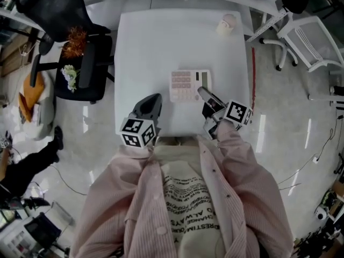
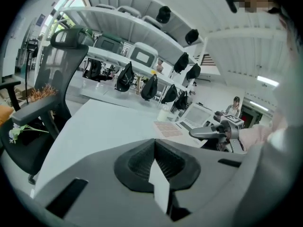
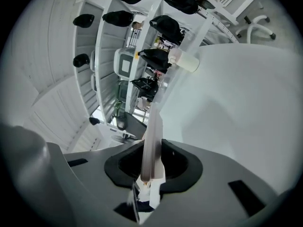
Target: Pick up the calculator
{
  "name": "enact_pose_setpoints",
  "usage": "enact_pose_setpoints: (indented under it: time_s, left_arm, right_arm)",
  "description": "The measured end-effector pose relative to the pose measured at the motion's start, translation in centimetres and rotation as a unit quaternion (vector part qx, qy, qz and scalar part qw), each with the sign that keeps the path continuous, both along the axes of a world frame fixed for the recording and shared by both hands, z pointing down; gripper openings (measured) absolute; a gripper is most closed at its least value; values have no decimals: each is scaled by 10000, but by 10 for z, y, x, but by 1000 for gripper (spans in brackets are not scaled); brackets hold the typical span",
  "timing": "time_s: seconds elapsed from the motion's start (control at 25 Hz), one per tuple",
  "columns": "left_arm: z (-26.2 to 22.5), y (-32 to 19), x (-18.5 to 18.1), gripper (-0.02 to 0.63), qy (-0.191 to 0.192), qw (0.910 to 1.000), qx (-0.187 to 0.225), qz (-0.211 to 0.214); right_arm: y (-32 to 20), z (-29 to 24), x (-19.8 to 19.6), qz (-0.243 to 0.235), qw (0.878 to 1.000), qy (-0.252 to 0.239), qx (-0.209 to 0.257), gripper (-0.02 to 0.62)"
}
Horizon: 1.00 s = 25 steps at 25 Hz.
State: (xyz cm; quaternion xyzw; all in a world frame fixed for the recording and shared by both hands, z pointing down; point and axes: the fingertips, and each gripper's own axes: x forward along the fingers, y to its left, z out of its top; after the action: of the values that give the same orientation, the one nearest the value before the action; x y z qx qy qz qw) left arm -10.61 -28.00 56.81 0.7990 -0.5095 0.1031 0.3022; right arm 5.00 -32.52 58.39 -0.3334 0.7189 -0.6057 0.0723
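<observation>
A white calculator (image 1: pixel 188 85) with pinkish keys is over the middle of the white table (image 1: pixel 145 42). My right gripper (image 1: pixel 205 94) is shut on its near right edge. In the right gripper view the calculator (image 3: pixel 154 126) shows edge-on as a thin slab, and the pads of the right gripper (image 3: pixel 152 167) press on both its faces. My left gripper (image 1: pixel 150 106) hovers to the calculator's left near the table's front edge, jaws together with nothing between them. From the left gripper (image 2: pixel 155 162) view I see the calculator (image 2: pixel 168 128) and the right gripper (image 2: pixel 208 132) beyond.
A pale cup-like object (image 1: pixel 227 24) stands at the table's far right corner. A black office chair (image 1: pixel 80 63) holding orange and white flowers is to the left of the table. A white chair (image 1: pixel 309 39) stands on the right. Shelving with dark bags lies beyond the table.
</observation>
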Motion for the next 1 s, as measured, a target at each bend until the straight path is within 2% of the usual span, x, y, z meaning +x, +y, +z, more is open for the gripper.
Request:
enact_pose_setpoints:
  time_s: [0.36,0.52,0.72,1.0]
  left_arm:
    - [-50,4,5,2,52,9978,654,129]
    - [-67,5,3,2,47,9959,899,90]
    - [-87,5,-2,2,4,9925,1225,40]
    - [-116,2,-9,2,-269,9869,1589,19]
  right_arm:
    - [7,-47,7,151,9992,-172,320,78]
    - [11,-64,7,238,9981,-419,390,77]
    - [13,-83,10,195,9969,-341,680,77]
    - [11,-115,13,335,9941,-573,864,77]
